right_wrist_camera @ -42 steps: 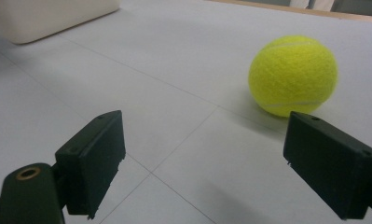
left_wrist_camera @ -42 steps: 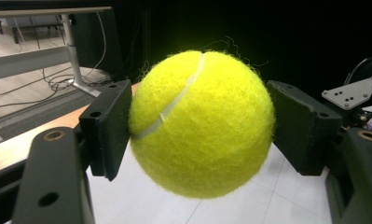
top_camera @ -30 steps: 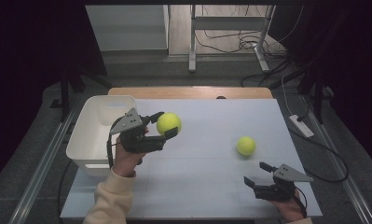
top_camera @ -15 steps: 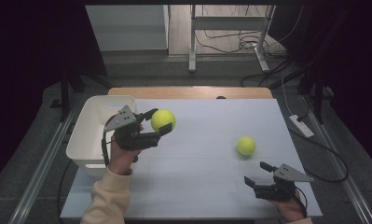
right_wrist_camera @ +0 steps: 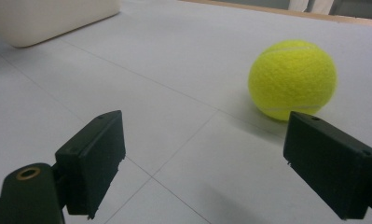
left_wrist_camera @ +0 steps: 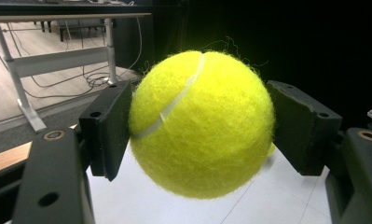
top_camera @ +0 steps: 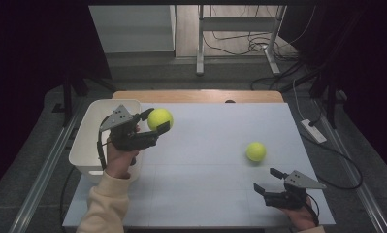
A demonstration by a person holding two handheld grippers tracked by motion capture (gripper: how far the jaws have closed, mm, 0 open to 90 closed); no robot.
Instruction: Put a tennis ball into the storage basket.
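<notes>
1. A white table (top_camera: pixel 205 160) stands in a dim room, with a bare floor, cables and a metal desk frame (top_camera: pixel 201 43) across the top of the high view.
2. Left of centre in that view, the left gripper (top_camera: pixel 154 121) is clamped on a yellow tennis ball (top_camera: pixel 160 119), held clear above the table surface.
3. In the left gripper view, the two black pads (left_wrist_camera: pixel 110 128) press the held ball's (left_wrist_camera: pixel 202 123) sides at the middle of the frame; its white seam curves across the upper left of the ball.
4. The left hand (top_camera: pixel 120 158) and a cream sleeve (top_camera: pixel 101 208) rise from the bottom left of the high view.
5. Just left of that gripper, a white bin (top_camera: pixel 87 141) sits at the table's left edge.
6. At the lower right of the high view, the right gripper (top_camera: pixel 267 180) rests low near the table's front edge, jaws spread wide with nothing between them.
7. In the right gripper view, the open gripper's (right_wrist_camera: pixel 202 154) pads sit at the lower corners of the frame, bare table between them.
8. A second ball (right_wrist_camera: pixel 292 79) lies on the table in the upper right of that view, beyond the jaws and apart from them; the high view places the second ball (top_camera: pixel 255 151) right of centre, well apart from the held one.
</notes>
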